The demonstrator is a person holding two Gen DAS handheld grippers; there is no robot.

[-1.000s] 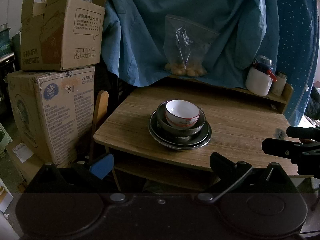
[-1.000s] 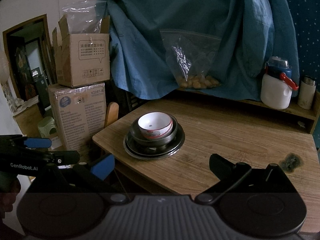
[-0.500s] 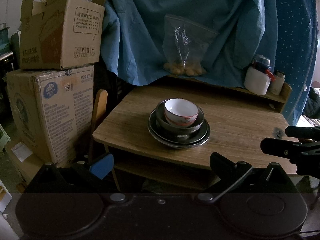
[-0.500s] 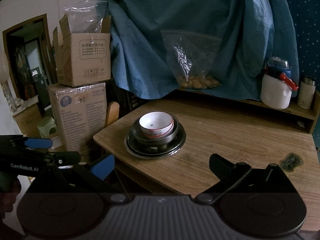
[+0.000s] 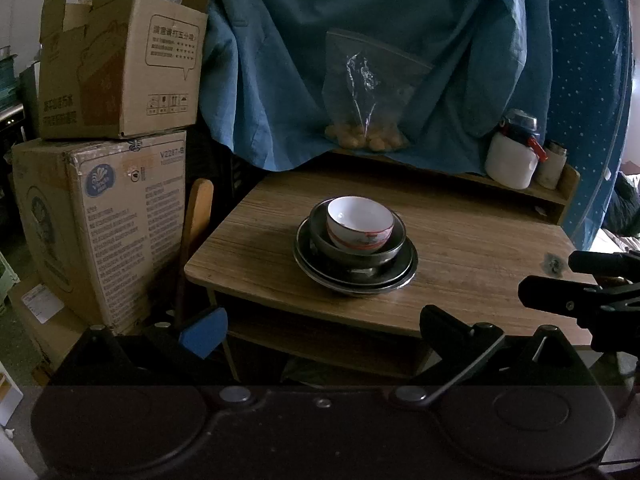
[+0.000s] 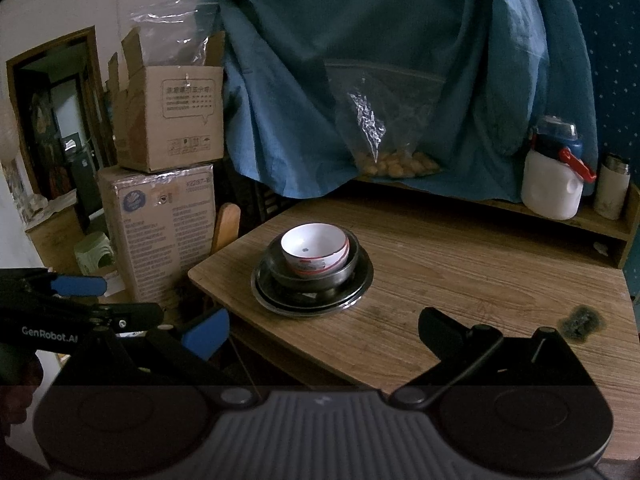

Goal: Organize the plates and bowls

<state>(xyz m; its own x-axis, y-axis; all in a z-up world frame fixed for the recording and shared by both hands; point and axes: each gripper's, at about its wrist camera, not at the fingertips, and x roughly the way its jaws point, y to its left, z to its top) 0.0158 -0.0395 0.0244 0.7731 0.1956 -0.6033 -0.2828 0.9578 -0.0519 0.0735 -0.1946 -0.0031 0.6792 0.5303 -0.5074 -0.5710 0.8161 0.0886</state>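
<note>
My left tongs (image 5: 320, 330) hang released, the blue-padded finger (image 5: 203, 331) and the black one spread wide with nothing between them, short of the near edge of the wooden table (image 5: 472, 236). My right tongs (image 6: 324, 330) are the same: fingers apart, empty, held off the near edge. Each shows in the other's view, the right pair (image 5: 580, 284) at the right border and the left pair (image 6: 76, 300) at the left border.

The white bowl (image 5: 359, 227) with its red band sits inside a dark metal bowl (image 5: 396, 242), which rests on stacked metal plates (image 5: 404, 276). The whole stack stands toward the table's left end, a little back from the near edge. From the right side I see the same white bowl (image 6: 314, 252) nested on top.

Against a second ago, little has changed: the stack has not moved on the table, and both tongs stay open. In my left view the stack sits slightly higher and further left than before; in my right view it sits slightly further right.

A clear bag (image 5: 372, 92) hangs against the blue cloth (image 5: 280, 80) at the back edge, a white jug (image 5: 512, 156) stands on the raised shelf at the far right corner, and cardboard boxes (image 5: 116, 184) are stacked left of the table.
</note>
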